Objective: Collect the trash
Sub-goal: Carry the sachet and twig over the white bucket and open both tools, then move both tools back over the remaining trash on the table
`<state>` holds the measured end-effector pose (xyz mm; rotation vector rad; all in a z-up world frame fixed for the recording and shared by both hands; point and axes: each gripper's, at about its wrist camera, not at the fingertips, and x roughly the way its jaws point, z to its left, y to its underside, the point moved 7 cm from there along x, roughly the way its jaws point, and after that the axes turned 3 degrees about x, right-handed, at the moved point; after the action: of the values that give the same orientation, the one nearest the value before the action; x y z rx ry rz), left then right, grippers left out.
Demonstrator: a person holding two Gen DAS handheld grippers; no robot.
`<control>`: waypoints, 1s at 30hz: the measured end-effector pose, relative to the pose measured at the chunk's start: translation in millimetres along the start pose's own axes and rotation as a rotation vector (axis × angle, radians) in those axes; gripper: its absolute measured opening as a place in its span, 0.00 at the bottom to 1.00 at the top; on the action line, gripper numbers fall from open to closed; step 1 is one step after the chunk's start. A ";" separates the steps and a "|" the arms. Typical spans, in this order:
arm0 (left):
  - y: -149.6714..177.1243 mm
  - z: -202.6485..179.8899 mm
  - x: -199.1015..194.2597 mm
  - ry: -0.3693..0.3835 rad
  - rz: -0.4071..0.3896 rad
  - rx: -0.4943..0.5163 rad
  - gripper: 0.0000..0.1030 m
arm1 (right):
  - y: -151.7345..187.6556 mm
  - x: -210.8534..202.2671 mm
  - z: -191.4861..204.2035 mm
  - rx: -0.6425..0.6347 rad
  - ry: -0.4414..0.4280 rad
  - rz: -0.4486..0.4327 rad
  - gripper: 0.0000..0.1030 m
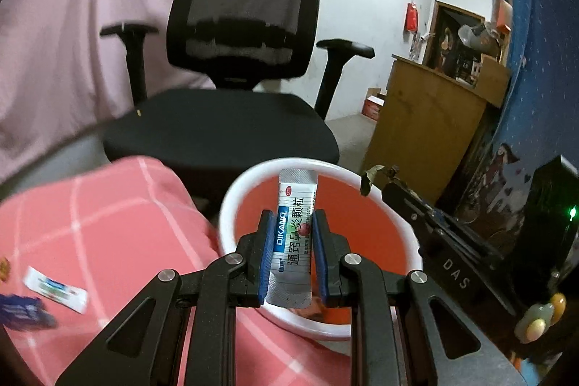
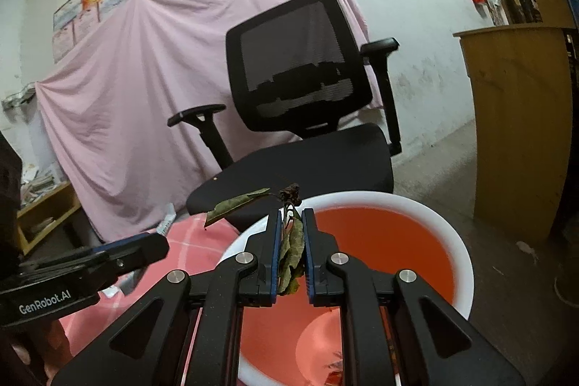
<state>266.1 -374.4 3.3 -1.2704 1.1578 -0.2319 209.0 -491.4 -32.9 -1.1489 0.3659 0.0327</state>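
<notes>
Foil-and-paper medicine sachet [image 1: 294, 237] sits pinched upright between the left gripper [image 1: 291, 254] pads, jaws nearly shut on its lower half, held over the white-rimmed red bin [image 1: 231, 201]. Right gripper [image 2: 291, 254] is clamped on a dried leafy twig [image 2: 289, 252], one leaf sticking out left, also above the bin's mouth. Sachet looks light, thin and a bit slick, so a flat mid-body pinch suits it; twig looks brittle and crumbly, best held at the stem bundle. Another sachet [image 1: 56, 289] and a blue wrapper [image 1: 21, 310] lie on the pink checked cloth [image 1: 119, 223], left of the bin.
</notes>
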 end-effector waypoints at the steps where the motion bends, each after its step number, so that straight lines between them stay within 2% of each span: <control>1: -0.8 2.3 3.1 0.010 0.013 -0.018 0.17 | 0.5 0.3 -0.8 0.002 0.003 0.004 0.10; 5: -1.8 8.1 9.1 0.030 0.047 -0.061 0.18 | 2.8 2.0 -3.0 0.005 0.012 0.017 0.12; 6: -1.5 8.8 9.1 0.029 0.052 -0.065 0.19 | 3.0 2.1 -2.6 0.004 0.013 0.018 0.15; 7: -1.6 10.3 8.0 0.027 0.054 -0.067 0.23 | 3.0 2.2 -2.4 0.003 0.014 0.019 0.23; 9: -1.4 11.9 6.0 0.027 0.049 -0.072 0.30 | 2.8 1.5 -1.9 0.003 0.010 0.017 0.29; 15: -0.1 22.4 -7.5 -0.009 0.011 -0.109 0.31 | 2.2 0.5 -0.2 -0.003 0.015 0.013 0.29; 20: -0.7 38.6 -29.9 -0.090 -0.051 -0.134 0.31 | -1.3 -3.0 9.5 -0.019 0.000 -0.012 0.31; 22: 0.4 45.7 -42.9 -0.129 -0.082 -0.140 0.33 | -2.4 -5.7 16.2 -0.025 -0.016 -0.028 0.46; 25: 3.2 58.3 -67.3 -0.195 -0.137 -0.152 0.45 | -5.5 -10.3 29.4 -0.037 -0.049 -0.049 0.48; 27: 7.0 68.0 -86.4 -0.235 -0.177 -0.167 0.48 | -5.3 -12.7 42.0 -0.056 -0.074 -0.059 0.49; 29: 11.6 76.7 -101.7 -0.271 -0.201 -0.182 0.49 | -4.0 -14.7 56.5 -0.076 -0.103 -0.067 0.54; 30: 14.7 81.4 -109.9 -0.292 -0.212 -0.187 0.51 | -3.9 -15.3 61.4 -0.082 -0.110 -0.070 0.63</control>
<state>271.9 -241.7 39.5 -1.5381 0.8084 -0.0902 211.8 -435.6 -3.0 -1.2350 0.2280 0.0500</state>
